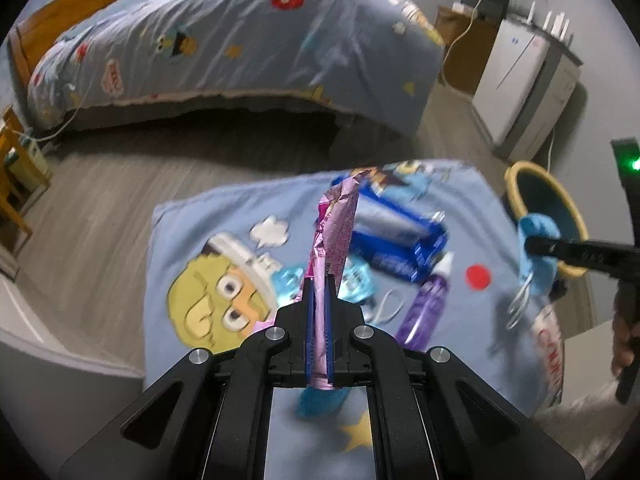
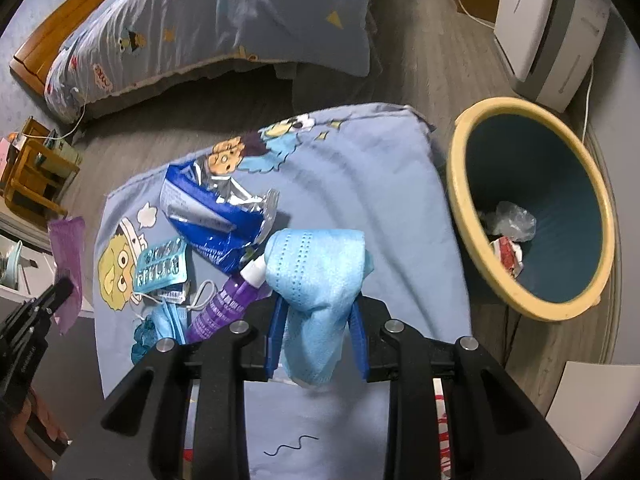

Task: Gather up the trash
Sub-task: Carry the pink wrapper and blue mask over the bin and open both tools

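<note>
My left gripper (image 1: pixel 319 292) is shut on a pink wrapper (image 1: pixel 335 224) and holds it upright above the blue cartoon cloth (image 1: pixel 224 360). My right gripper (image 2: pixel 318 312) is shut on a light blue face mask (image 2: pixel 316 276), held above the cloth (image 2: pixel 384 184) to the left of the bin (image 2: pixel 468 216). The bin is yellow-rimmed with a dark inside and holds some trash (image 2: pixel 508 232). On the cloth lie a blue foil bag (image 2: pixel 208 216), a purple bottle (image 2: pixel 224 304), a teal packet (image 2: pixel 160 268) and another mask (image 2: pixel 168 320).
A bed (image 1: pixel 240 40) with a matching cover stands behind the cloth across grey floor. A white appliance (image 2: pixel 552 28) stands behind the bin. Wooden furniture (image 2: pixel 36 168) is at the far left. The bin also shows at the right in the left wrist view (image 1: pixel 512 184).
</note>
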### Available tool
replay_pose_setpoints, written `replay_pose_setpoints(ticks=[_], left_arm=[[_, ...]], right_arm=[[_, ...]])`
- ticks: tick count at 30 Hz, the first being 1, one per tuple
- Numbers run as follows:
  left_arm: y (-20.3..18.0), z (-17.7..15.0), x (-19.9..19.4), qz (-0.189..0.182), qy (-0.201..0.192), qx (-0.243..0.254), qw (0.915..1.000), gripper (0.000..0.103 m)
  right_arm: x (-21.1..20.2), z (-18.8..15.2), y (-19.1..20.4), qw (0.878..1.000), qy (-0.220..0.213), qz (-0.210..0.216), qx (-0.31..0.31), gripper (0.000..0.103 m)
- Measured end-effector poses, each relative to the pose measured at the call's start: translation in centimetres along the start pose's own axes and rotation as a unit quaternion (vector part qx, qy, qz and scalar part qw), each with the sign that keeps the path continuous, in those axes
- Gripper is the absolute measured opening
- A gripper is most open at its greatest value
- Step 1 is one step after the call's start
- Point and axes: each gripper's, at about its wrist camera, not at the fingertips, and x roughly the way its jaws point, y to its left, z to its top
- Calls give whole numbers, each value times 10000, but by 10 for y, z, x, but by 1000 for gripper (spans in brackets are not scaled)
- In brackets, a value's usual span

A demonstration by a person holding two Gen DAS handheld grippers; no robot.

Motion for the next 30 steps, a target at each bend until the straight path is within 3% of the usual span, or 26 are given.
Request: replay_pose_setpoints(ticks=[10, 30], left_arm=[[-58, 31, -4, -430, -397, 182, 9981, 5], [-172, 41, 15, -895, -550, 1051, 9889, 5]], right_arm=[[-36, 16, -28, 9968, -648, -396, -234, 28], [-105, 49, -107, 9830, -1641, -764, -314, 28]])
